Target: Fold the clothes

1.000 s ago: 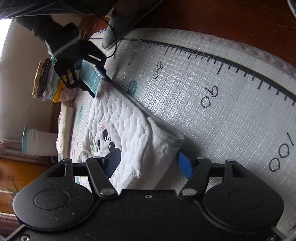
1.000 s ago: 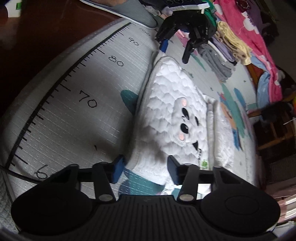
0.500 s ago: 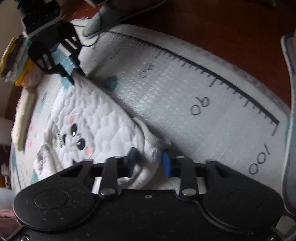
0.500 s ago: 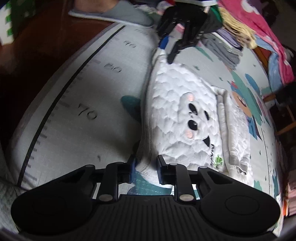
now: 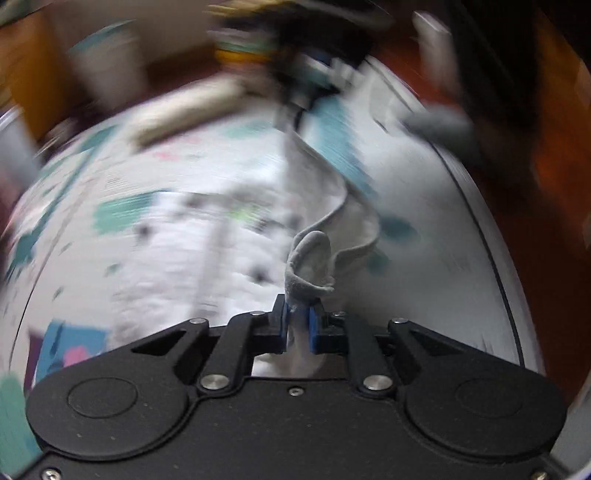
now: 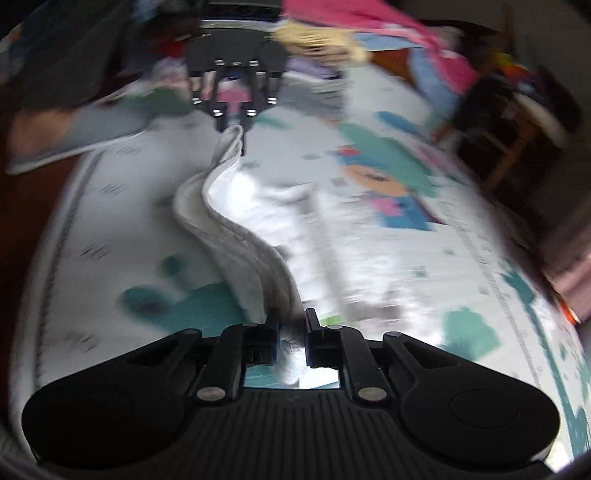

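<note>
A white quilted garment [image 6: 240, 236] with a panda face lies on the play mat [image 6: 110, 229]. My left gripper [image 5: 297, 320] is shut on one end of its long edge, a bunch of cloth [image 5: 308, 262] sticking up between the blue pads. My right gripper [image 6: 291, 325] is shut on the other end of that edge. The edge [image 5: 332, 206] is lifted and sags between the two grippers. The left gripper also shows in the right wrist view [image 6: 233, 127], and the right gripper as a dark blur in the left wrist view [image 5: 295, 103]. Both views are motion-blurred.
The mat carries a printed ruler [image 6: 59, 236] and cartoon figures [image 6: 384, 177]. Stacks of folded clothes [image 6: 321, 44] and pink cloth [image 6: 369, 18] lie beyond it. A grey slipper [image 5: 439, 125] sits at the mat's edge on the dark wood floor [image 5: 546, 184].
Both grippers have closed on the garment's near edge and lifted it off the mat. Both cameras have swung round fast, so the views are blurred.
</note>
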Demonstrator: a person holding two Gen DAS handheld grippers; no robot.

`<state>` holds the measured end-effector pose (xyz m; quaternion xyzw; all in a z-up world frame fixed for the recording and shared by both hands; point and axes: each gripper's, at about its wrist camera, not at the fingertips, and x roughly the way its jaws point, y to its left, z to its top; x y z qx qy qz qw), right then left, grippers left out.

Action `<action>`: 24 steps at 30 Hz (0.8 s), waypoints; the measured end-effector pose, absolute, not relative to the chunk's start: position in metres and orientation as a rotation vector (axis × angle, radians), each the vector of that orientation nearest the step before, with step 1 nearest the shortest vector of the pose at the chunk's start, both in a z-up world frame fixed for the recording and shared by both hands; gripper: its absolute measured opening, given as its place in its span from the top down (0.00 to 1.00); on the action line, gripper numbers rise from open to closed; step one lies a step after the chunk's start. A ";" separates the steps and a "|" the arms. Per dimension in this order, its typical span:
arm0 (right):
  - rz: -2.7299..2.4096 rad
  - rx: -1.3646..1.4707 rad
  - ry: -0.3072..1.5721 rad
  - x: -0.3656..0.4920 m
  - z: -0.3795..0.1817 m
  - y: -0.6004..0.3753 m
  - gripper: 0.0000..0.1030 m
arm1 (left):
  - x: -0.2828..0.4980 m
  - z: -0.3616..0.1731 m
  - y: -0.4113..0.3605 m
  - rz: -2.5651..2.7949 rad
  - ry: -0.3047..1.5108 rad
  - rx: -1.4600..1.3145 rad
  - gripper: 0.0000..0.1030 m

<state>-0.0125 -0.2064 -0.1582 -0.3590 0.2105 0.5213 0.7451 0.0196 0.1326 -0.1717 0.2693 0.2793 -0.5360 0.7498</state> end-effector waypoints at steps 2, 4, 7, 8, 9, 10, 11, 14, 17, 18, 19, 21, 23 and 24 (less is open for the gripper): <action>1.085 -0.705 0.461 0.014 -0.147 -0.208 0.86 | 0.044 -0.162 0.147 -1.100 0.608 0.441 0.91; 1.046 -0.606 0.479 0.044 -0.139 -0.211 0.86 | 0.068 -0.160 0.160 -1.038 0.614 0.315 0.91; 1.003 -0.452 0.521 0.090 -0.132 -0.215 0.86 | 0.106 -0.165 0.179 -0.945 0.653 0.133 0.91; 0.995 -0.401 0.550 0.107 -0.134 -0.215 0.86 | 0.117 -0.170 0.185 -0.921 0.674 0.071 0.92; 0.979 -0.351 0.577 0.123 -0.138 -0.215 0.86 | 0.130 -0.177 0.191 -0.898 0.707 -0.002 0.92; 0.962 -0.283 0.627 0.142 -0.145 -0.216 0.86 | 0.143 -0.186 0.196 -0.875 0.744 -0.081 0.92; 0.940 -0.211 0.678 0.159 -0.154 -0.218 0.86 | 0.153 -0.195 0.199 -0.852 0.777 -0.153 0.92; 0.865 0.007 0.842 0.207 -0.187 -0.224 0.86 | 0.179 -0.228 0.208 -0.777 0.872 -0.355 0.92; 0.778 0.139 0.949 0.231 -0.224 -0.228 0.86 | 0.194 -0.262 0.217 -0.684 0.965 -0.539 0.92; 0.752 0.173 0.977 0.234 -0.234 -0.229 0.86 | 0.195 -0.272 0.220 -0.655 0.991 -0.602 0.92; 0.732 0.206 1.000 0.235 -0.242 -0.229 0.86 | 0.195 -0.279 0.225 -0.618 1.008 -0.650 0.92; 0.692 0.249 1.024 0.234 -0.254 -0.229 0.86 | 0.187 -0.282 0.231 -0.585 0.995 -0.711 0.91; 0.666 0.264 1.018 0.229 -0.256 -0.229 0.84 | 0.180 -0.275 0.235 -0.538 0.967 -0.730 0.81; 0.653 0.271 1.012 0.227 -0.256 -0.230 0.83 | 0.176 -0.269 0.240 -0.496 0.938 -0.739 0.70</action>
